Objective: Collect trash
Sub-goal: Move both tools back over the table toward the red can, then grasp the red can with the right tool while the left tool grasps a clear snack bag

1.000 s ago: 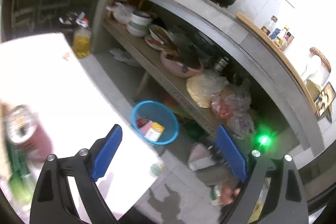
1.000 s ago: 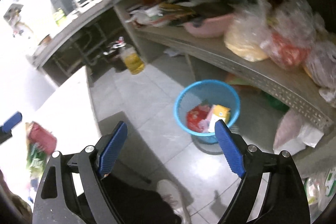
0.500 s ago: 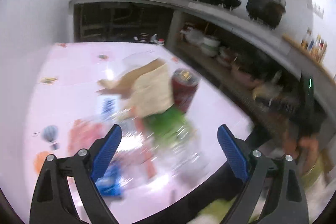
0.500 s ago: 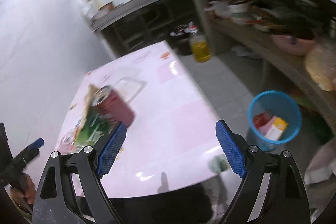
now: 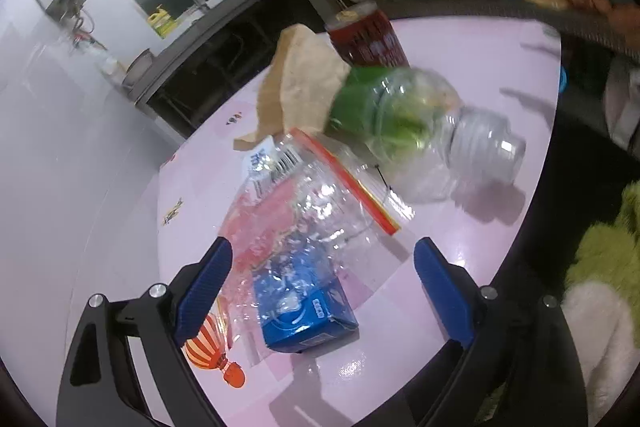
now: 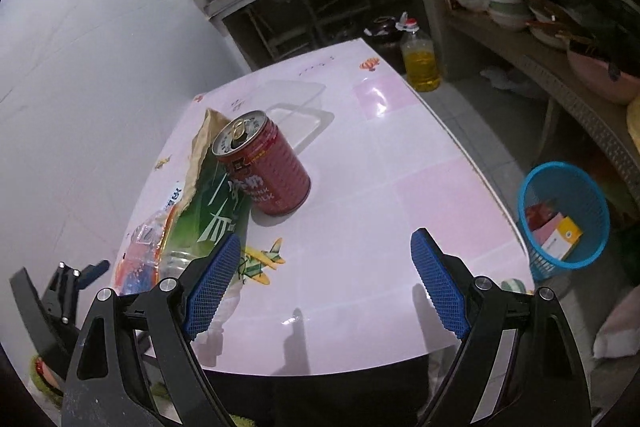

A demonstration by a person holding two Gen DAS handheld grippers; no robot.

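- The trash sat in one heap on the pink counter (image 6: pixel 400 195), towards its left side as the right wrist camera saw it.
- The red can (image 6: pixel 262 163) stood upright, long axis vertical, pull-tab top facing up. It touched the green-labelled bottle (image 5: pixel 404 115) and the brown paper bag (image 5: pixel 304 83).
- That bottle lay on its side, long axis running from the can towards the near edge of the counter; its open neck pointed right in the left wrist view, base tucked under the paper bag.
- A clear zip bag (image 5: pixel 320 203) with a red strip lay flat just in front of the bottle, partly draped over a blue carton (image 5: pixel 308 311). The carton lay flat too, its long axis roughly along the left gripper's line of sight.
- Left gripper (image 5: pixel 320 291) hovered low right over the carton and zip bag, jaws spread wide, pinching nothing.
- Right gripper (image 6: pixel 324 287) hung above the near part of the counter, jaws also spread wide and empty, can ahead and slightly left.
- A blue basket (image 6: pixel 568 215) stood on the floor to the right of the counter, with some packaging already inside.
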